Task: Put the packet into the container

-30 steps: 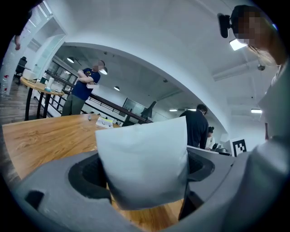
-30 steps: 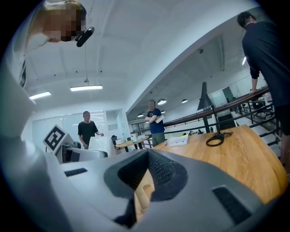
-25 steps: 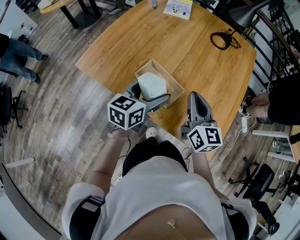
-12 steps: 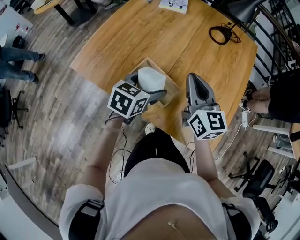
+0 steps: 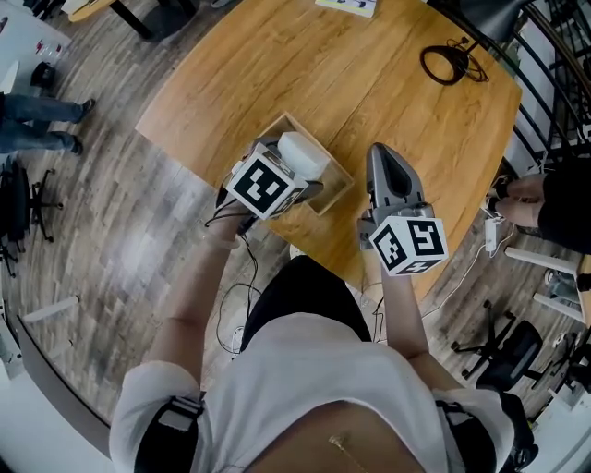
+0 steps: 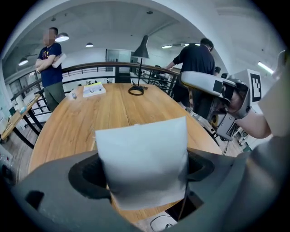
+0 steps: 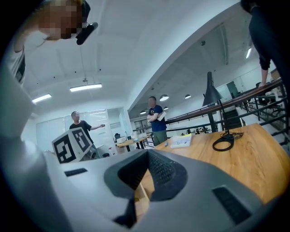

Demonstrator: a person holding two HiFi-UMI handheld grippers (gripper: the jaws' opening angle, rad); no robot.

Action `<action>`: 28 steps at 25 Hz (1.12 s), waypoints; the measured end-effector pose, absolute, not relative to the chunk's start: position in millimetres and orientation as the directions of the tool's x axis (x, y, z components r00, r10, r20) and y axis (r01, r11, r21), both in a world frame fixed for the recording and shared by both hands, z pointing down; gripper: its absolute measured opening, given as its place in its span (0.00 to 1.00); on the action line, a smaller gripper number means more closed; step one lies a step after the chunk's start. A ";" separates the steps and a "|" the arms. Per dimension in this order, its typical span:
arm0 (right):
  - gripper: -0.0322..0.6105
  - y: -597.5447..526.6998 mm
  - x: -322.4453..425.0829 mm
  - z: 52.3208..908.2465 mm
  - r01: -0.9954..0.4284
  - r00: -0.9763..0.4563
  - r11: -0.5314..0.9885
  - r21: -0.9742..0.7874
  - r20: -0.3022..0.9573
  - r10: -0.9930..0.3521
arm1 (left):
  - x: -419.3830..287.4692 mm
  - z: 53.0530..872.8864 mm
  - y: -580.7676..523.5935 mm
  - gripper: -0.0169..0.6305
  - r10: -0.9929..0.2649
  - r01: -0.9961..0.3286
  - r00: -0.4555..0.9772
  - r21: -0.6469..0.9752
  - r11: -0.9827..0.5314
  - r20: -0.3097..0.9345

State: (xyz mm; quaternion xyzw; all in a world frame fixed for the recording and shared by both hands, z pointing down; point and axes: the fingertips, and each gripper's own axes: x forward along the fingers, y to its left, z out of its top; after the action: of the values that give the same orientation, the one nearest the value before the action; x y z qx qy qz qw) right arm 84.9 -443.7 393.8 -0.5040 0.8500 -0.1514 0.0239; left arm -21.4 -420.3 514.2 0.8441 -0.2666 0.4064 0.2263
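Note:
A white packet (image 5: pixel 305 153) is pinched in my left gripper (image 5: pixel 294 168), which is shut on it. In the head view the packet hangs right over the open wooden container (image 5: pixel 340 185) near the table's front edge. The left gripper view shows the packet (image 6: pixel 142 154) upright between the dark jaws, hiding the container below. My right gripper (image 5: pixel 381 155) hovers just right of the container, jaws together and holding nothing. In the right gripper view (image 7: pixel 136 183) a strip of the container's wooden wall (image 7: pixel 141 199) shows past the jaws.
The round wooden table (image 5: pixel 369 83) carries a black cable coil (image 5: pixel 452 65) at the far right and a booklet (image 5: pixel 346 5) at the far edge. People stand left (image 5: pixel 37 125) and right (image 5: pixel 554 199) of it. An office chair (image 5: pixel 499 356) is lower right.
My left gripper has carried the packet forward and tilted, so it now sits over the container. The right gripper rose slightly, then stayed put.

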 end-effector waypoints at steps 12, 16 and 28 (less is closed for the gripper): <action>0.07 -456.4 94.0 414.4 -0.843 -0.490 0.429 -0.325 0.136 -0.861 | -19.9 547.6 -426.4 0.78 -0.123 -0.591 0.423 0.170 -0.789 0.898; 0.07 -456.0 99.2 421.1 -0.845 -0.485 0.417 -0.335 0.149 -0.862 | -14.2 559.9 -423.6 0.78 -0.071 -0.591 0.421 0.214 -0.778 0.904; 0.07 -458.7 118.3 429.2 -0.859 -0.447 0.372 -0.353 0.161 -0.880 | -20.6 585.7 -420.9 0.78 0.019 -0.569 0.338 0.220 -0.793 0.941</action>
State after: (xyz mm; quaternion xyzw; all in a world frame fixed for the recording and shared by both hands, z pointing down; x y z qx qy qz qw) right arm 118.3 -458.7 429.2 -0.5250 0.8278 -0.1958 0.0271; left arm -20.6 -420.9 585.7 0.7726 -0.1778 0.5471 0.2685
